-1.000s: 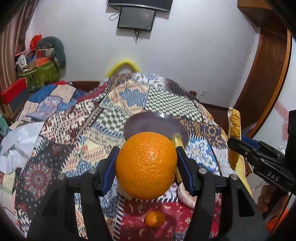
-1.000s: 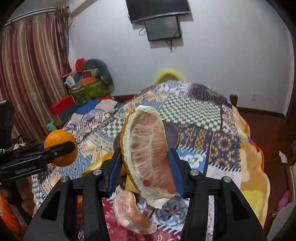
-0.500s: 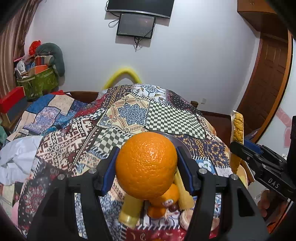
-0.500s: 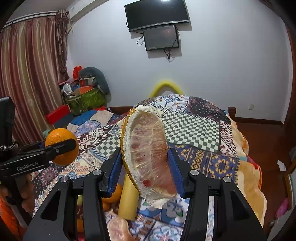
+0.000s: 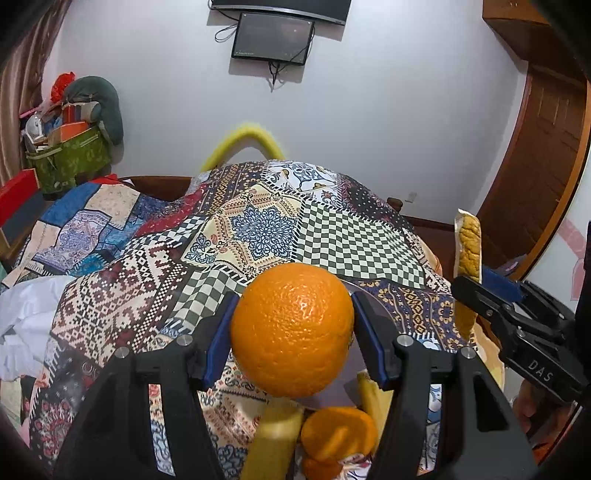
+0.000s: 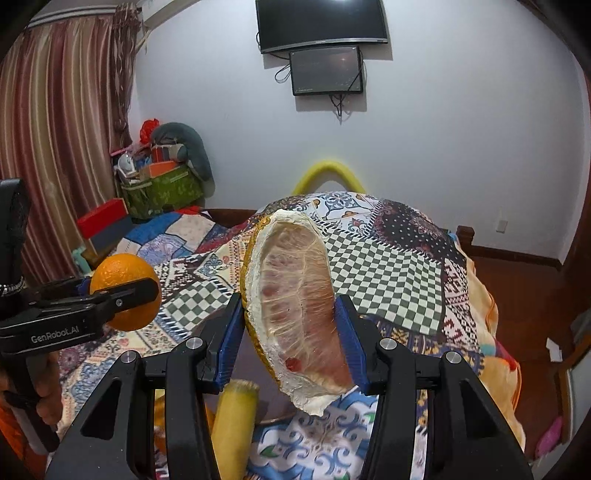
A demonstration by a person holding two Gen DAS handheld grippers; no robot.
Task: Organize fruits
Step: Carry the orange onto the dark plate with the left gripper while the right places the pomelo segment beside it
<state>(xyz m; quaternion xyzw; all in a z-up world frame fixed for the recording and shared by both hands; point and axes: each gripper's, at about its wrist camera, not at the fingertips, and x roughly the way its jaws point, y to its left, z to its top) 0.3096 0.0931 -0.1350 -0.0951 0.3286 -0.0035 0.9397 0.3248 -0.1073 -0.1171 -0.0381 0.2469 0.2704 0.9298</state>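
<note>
left claw [image 5: 291,332]: pinching orange [image 5: 291,328] at its widest girth, held above the bed quilt [image 5: 258,229]
right claw [image 6: 288,328]: clamped on pomelo wedge [image 6: 295,310], upright
handling: orange firm, round, may roll; wedge soft, tears, grip rind
below: bananas [image 5: 273,439], smaller orange [image 5: 338,435]

A white wall [image 6: 443,129] carries 2 dark screens: a wide television [image 6: 321,24] above a smaller monitor [image 6: 326,71] with dangling cables. Striped maroon curtains [image 6: 62,147] hang at the left. A patchwork quilt [image 5: 258,229] covers the bed. A green basket [image 6: 162,192] of clutter fills the corner. At the right stands a brown wooden door [image 5: 543,166].
</note>
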